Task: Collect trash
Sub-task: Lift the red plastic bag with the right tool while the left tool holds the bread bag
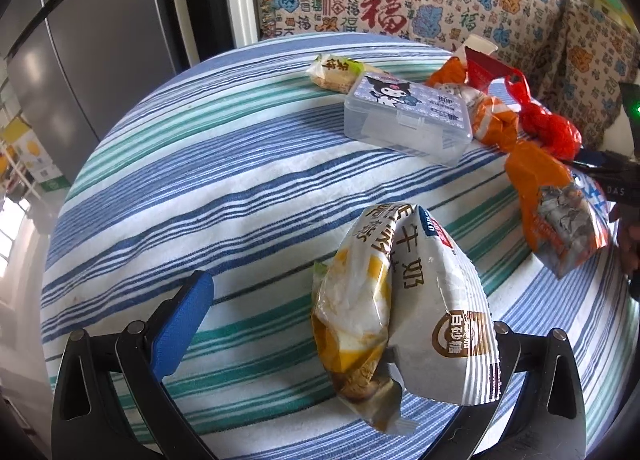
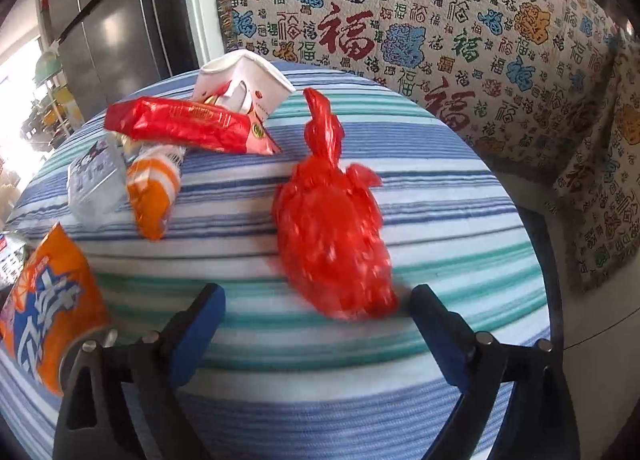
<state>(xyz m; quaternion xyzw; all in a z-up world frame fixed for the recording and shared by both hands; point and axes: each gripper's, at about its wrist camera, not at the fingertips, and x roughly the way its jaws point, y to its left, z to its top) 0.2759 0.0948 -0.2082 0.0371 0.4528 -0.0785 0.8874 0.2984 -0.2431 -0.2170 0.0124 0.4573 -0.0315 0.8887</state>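
Left wrist view: the left gripper (image 1: 332, 324) has its jaws apart over the striped tablecloth (image 1: 224, 163), and a crumpled white and yellow snack wrapper (image 1: 404, 300) stands between them. The blue left finger is well clear of the wrapper; the right finger is hidden behind it, so I cannot tell whether it touches. Taking the clear plastic box (image 1: 404, 115) with the cartoon lid as the landmark: the wrapper lies well in front of the box, a small pale wrapped snack (image 1: 340, 71) sits just behind the box, orange wrappers (image 1: 488, 115) press against the box's right side, and an orange chip bag (image 1: 556, 211) lies to the box's right front, by the table edge.

Right wrist view: the right gripper (image 2: 316, 308) is also spread wide, with a knotted red plastic bag (image 2: 332, 236) in the opening, blurred and near the right finger. The box (image 2: 94, 187) shows at the left; the red bag is well to the box's right, while a long red wrapper (image 2: 180, 123) and a torn white carton (image 2: 244, 79) lie just behind the box.

My worry is slippage. The wrapper is puffy and off-centre, so closing could fold it and squeeze it out sideways. The slick red bag might skid off the finger, or get nudged toward the table edge
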